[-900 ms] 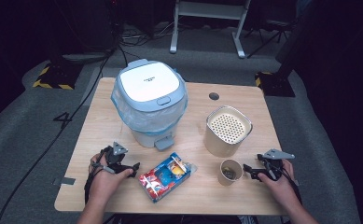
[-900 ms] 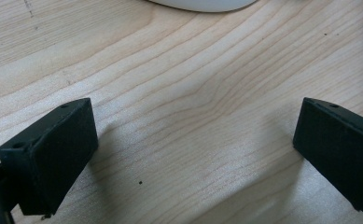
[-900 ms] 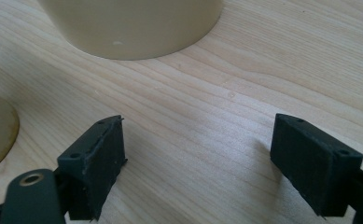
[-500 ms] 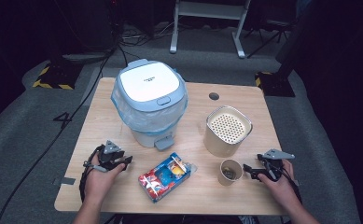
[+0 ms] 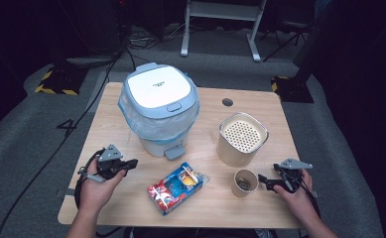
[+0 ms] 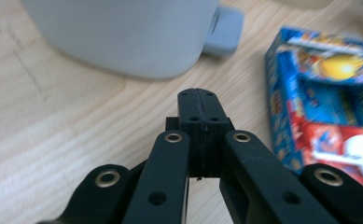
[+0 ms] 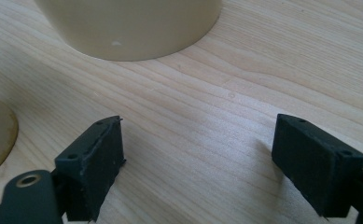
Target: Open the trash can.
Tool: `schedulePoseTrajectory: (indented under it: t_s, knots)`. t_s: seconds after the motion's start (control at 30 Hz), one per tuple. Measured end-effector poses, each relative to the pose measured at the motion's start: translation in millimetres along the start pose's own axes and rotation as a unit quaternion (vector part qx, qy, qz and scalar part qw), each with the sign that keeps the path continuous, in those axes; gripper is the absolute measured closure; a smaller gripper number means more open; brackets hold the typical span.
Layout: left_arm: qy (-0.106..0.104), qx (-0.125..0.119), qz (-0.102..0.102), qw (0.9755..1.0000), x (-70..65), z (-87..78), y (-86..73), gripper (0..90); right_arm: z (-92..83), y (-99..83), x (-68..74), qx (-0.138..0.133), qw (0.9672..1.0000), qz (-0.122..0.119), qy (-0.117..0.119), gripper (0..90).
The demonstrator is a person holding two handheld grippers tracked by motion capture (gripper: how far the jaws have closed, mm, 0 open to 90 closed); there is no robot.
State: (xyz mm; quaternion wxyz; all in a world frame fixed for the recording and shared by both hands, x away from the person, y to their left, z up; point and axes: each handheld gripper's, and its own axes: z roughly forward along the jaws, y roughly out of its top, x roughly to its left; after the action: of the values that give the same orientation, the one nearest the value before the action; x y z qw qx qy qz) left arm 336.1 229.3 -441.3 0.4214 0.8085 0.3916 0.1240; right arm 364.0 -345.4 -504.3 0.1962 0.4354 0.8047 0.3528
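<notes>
My left gripper (image 5: pixel 129 162) rests low on the wooden table (image 5: pixel 106 119) at the front left, jaws shut with nothing between them (image 6: pixel 200 112). It points toward the base of the lidded bin (image 5: pixel 159 111), whose foot pedal (image 6: pixel 223 30) lies just ahead in the left gripper view. My right gripper (image 5: pixel 262 181) sits at the front right with its jaws open and bare wood between them (image 7: pixel 198 149). A small paper cup (image 5: pixel 244 182) stands just left of it.
A colourful blue and red packet (image 5: pixel 176 187) lies at the front middle. A cream canister with a perforated top (image 5: pixel 242 139) stands behind the paper cup. The table has a round cable hole (image 5: pixel 227 102) at the back. Dark floor and cables surround the table.
My left hand and gripper have drifted a little to the left and away from the packet. The right gripper has kept still.
</notes>
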Motion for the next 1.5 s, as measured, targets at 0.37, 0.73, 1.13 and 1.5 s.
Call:
schedulePoseTrajectory:
  t_s: [0.37,0.73,1.13,1.5]
  knots:
    - [-0.055,-0.06,0.022,0.9964,-7.7,-29.8,37.7,90.0,0.5,0.4,-0.7,0.0,1.0,-0.003,0.004,16.5]
    - [-0.114,-0.12,0.043,0.9853,-18.3,-49.7,84.0,90.0,0.8,0.7,-0.8,0.0,1.0,-0.004,0.005,16.5]
    - [-0.114,-0.149,0.053,0.9807,-24.4,-61.8,115.9,90.0,0.8,0.6,-0.7,0.0,1.0,-0.004,0.005,16.5]
    - [-0.1,-0.184,0.049,0.9766,-31.0,-57.6,145.9,90.0,0.9,0.7,-0.7,0.0,1.0,-0.004,0.005,16.5]
